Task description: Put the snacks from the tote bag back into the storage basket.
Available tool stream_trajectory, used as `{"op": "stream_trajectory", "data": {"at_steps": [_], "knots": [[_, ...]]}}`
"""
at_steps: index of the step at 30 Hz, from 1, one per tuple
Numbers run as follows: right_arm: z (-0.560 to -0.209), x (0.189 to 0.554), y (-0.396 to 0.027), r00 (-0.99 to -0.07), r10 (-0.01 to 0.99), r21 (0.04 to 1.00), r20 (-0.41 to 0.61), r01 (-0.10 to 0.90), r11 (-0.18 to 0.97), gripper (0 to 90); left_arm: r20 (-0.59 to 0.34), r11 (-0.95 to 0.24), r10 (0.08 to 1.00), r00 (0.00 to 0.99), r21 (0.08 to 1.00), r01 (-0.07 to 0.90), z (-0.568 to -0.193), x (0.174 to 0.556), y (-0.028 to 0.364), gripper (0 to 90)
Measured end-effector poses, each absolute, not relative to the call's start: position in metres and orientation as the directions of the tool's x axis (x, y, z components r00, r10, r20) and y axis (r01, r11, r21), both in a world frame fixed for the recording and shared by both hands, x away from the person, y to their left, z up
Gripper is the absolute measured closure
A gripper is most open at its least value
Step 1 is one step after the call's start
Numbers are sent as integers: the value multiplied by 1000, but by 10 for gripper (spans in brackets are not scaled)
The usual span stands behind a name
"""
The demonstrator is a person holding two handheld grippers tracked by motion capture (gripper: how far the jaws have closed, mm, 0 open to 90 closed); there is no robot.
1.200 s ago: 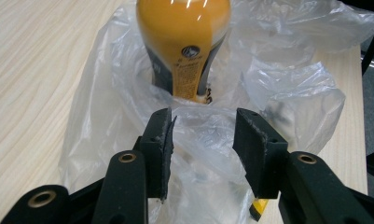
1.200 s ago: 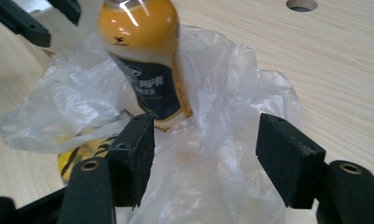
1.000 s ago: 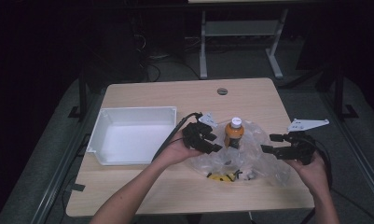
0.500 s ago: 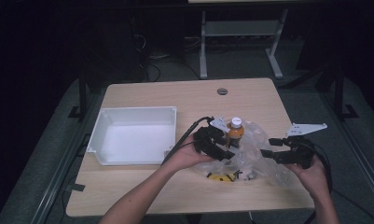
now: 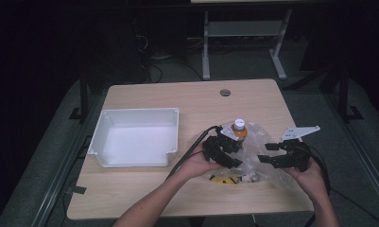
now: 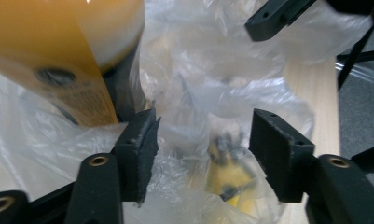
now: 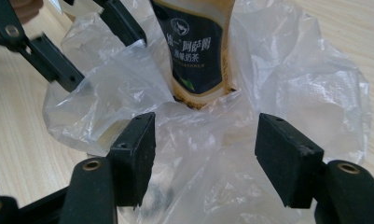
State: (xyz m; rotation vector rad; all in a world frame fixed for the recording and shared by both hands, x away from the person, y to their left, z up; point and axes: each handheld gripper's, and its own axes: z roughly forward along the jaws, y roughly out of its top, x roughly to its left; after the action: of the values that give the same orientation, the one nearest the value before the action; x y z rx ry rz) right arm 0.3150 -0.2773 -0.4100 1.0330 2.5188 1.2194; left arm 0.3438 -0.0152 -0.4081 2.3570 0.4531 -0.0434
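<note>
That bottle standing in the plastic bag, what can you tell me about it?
The bottle stands upright on the wooden table, its base sunk in the crumpled clear plastic bag. It has a white cap, a tan, milky drink inside and a dark label with white Chinese characters. The bag wraps its lower part. The left gripper is close beside it, jaws open.

A light wooden bench point(image 5: 168, 189) stands on grey floor point(image 5: 253, 66); a white metal frame point(image 5: 244, 33) stands behind it; the room beyond is dark.
</note>
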Motion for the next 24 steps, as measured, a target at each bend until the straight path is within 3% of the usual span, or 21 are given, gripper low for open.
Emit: {"op": "stream_trajectory", "data": {"at_steps": [3, 6, 11, 18, 24], "knots": [[-411, 315, -277, -750, 644, 738, 148, 517, 433, 376, -150, -691, 313, 938, 641, 334, -417, 341, -15, 424], [-411, 314, -276, -748, 646, 733, 154, 525, 432, 380, -132, -713, 312, 941, 622, 324, -426, 339, -15, 512], [-412, 315, -275, -753, 642, 737, 146, 516, 437, 389, -110, -730, 302, 947, 612, 304, -436, 337, -10, 816], [-421, 319, -269, -752, 642, 696, 150, 542, 472, 432, -58, -752, 298, 953, 601, 271, -435, 335, 4, 895], [-434, 323, -268, -750, 643, 654, 156, 566, 502, 688, -7, -768, 311, 950, 587, 256, -434, 332, 21, 900]]}}
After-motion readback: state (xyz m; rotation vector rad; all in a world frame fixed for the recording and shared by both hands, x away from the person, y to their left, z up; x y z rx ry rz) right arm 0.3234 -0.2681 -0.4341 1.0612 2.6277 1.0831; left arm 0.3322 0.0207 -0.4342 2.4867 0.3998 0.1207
